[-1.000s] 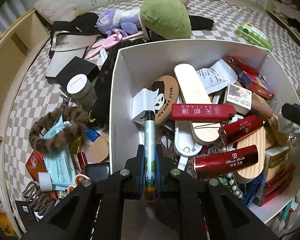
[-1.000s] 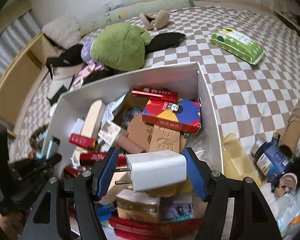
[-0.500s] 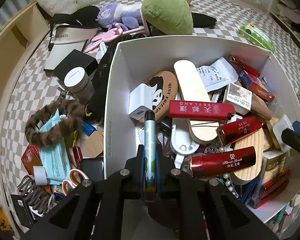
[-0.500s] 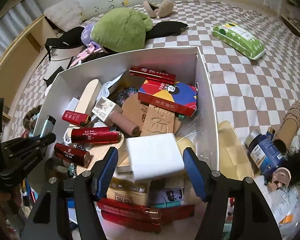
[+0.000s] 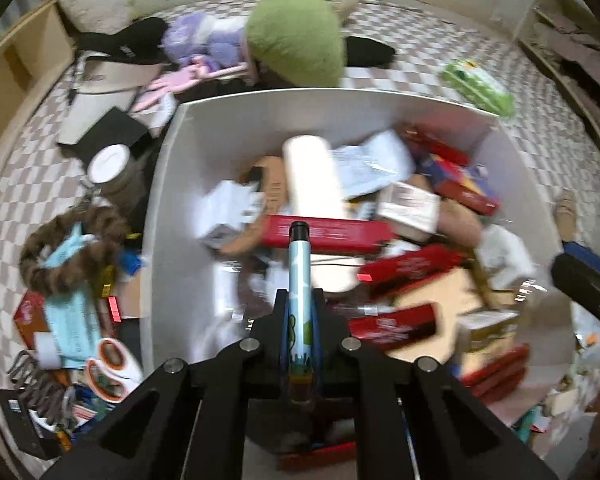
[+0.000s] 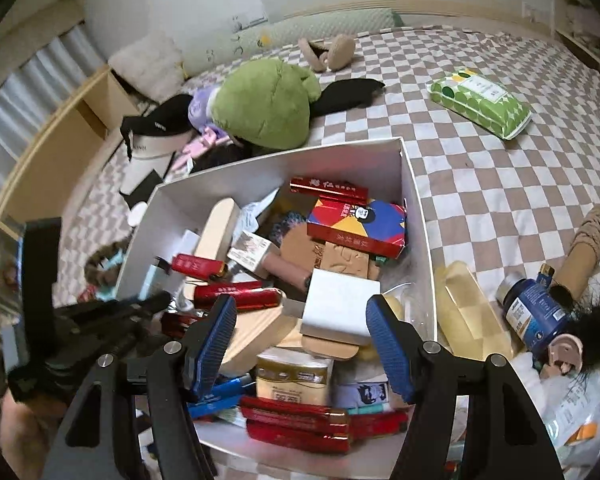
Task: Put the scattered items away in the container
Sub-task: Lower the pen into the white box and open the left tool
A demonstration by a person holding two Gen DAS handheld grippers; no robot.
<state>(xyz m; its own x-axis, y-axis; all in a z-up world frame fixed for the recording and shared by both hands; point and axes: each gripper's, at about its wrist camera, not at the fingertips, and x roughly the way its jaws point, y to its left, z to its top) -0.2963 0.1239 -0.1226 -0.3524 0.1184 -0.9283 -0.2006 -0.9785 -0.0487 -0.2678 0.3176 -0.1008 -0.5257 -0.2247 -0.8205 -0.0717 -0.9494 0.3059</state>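
Observation:
A white box [image 5: 172, 208], also in the right wrist view [image 6: 416, 216], sits on the checkered bed, full of red packs, wooden pieces and small boxes. My left gripper [image 5: 300, 320] is shut on a pale blue pen-shaped tube [image 5: 300, 280] and holds it over the box's near left part. My right gripper [image 6: 300, 336] is open and empty above the box's near end. A white charger block [image 6: 340, 308] lies on the pile just beyond its fingers. The left gripper also shows in the right wrist view [image 6: 112, 320].
Left of the box lie a furry brown hair band [image 5: 68, 252], a blue paper, a round tin [image 5: 108, 160] and black boxes. A green plush [image 6: 264, 104] sits behind. A green wipes pack [image 6: 480, 100], a blue bottle [image 6: 536, 312] and a brown sock lie right.
My right gripper opened and let go of the white charger block, which now rests on the pile in the box. My left gripper moved further over the box with the tube.

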